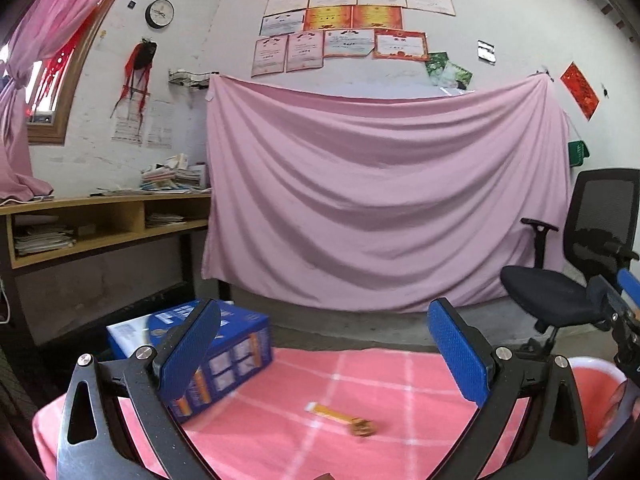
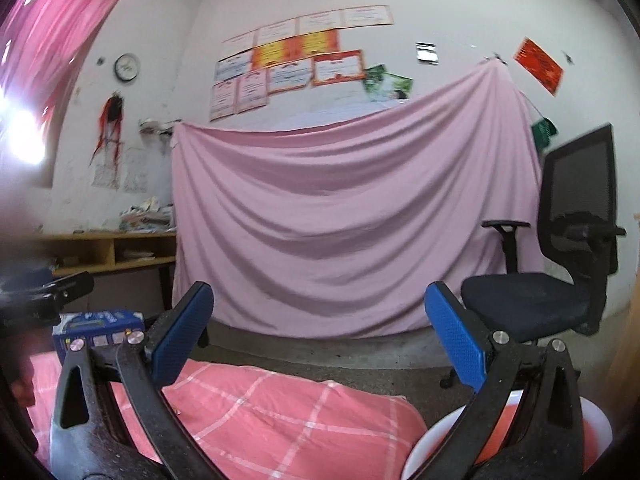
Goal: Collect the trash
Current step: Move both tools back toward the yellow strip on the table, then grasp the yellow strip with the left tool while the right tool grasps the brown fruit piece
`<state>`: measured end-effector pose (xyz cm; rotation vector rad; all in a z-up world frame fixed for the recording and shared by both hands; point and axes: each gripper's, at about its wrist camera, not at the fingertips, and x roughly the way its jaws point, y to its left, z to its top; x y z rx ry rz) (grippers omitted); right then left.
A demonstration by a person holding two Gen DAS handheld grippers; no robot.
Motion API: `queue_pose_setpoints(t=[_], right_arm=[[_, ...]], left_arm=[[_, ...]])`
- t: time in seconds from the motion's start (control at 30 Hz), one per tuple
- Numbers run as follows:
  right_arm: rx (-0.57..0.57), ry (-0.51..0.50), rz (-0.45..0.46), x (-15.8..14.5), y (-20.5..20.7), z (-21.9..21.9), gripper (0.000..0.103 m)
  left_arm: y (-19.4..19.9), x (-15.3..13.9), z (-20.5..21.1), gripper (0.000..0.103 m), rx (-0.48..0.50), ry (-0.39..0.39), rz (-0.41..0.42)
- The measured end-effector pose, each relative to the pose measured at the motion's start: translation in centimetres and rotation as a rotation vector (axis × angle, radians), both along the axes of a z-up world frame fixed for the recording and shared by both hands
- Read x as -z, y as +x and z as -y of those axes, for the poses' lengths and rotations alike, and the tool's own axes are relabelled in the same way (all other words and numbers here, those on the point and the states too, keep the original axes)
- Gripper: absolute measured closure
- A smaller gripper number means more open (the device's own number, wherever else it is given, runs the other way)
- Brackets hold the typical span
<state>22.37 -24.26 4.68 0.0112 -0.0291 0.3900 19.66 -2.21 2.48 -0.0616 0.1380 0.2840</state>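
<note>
My left wrist camera sits low over the pink checked cloth [image 1: 360,380], looking forward between its claw's fingers at the pink sheet [image 1: 380,192] on the far wall; the blue box [image 1: 236,344] is close on its left. My right wrist camera looks the same way from further right, with the chair [image 2: 560,272] nearer and the bin [image 2: 592,420] at its lower right. Both views share the sheet, certificates [image 1: 344,28], clock [image 1: 159,13], shelf [image 1: 100,220], box and cloth.

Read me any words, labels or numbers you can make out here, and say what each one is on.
None can be read.
Blue box: printed lettering, hidden behind the gripper finger and blurred.
Wall certificates: text too small.
Wall clock: numerals too small.
Red paper: no legible characters.
</note>
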Motion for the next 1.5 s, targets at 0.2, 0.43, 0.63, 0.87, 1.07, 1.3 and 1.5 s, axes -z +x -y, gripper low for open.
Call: queue_pose_setpoints(t=[0.2, 0.43, 0.63, 0.87, 1.07, 1.3, 1.5], right_arm=[[-0.106, -0.059, -0.069, 1.5, 1.4, -3.5, 0.000], [-0.197, -0.143, -0.186, 3.2, 4.1, -7.2, 0.000], [-0.252, -0.268, -0.315, 5.7, 6.4, -10.5, 0.000], [-0.405, -0.426, -0.505, 8.9, 8.1, -14.0, 0.015], [-0.512, -0.531, -0.592, 10.6, 8.2, -16.2, 0.026], [-0.586, -0.620, -0.679, 12.6, 8.9, -18.6, 0.037], [-0.620, -0.584, -0.709, 12.5, 9.3, -18.0, 0.054]], left_arm=[[0.2, 2.0, -2.5, 0.002, -0.005, -0.010, -0.071], [1.6, 3.6, -4.3, 0.002, 0.026, -0.002, -0.185], [2.8, 5.3, -6.1, 0.002, -0.004, -0.028, -0.298], [3.8, 6.6, -7.6, 0.009, 0.024, -0.094, -0.381], [4.8, 7.4, -8.0, 0.022, 0.030, -0.113, -0.446], [5.7, 8.1, -8.7, 0.033, 0.041, -0.160, -0.509], [6.7, 8.3, -7.6, 0.033, 0.107, -0.120, -0.554]])
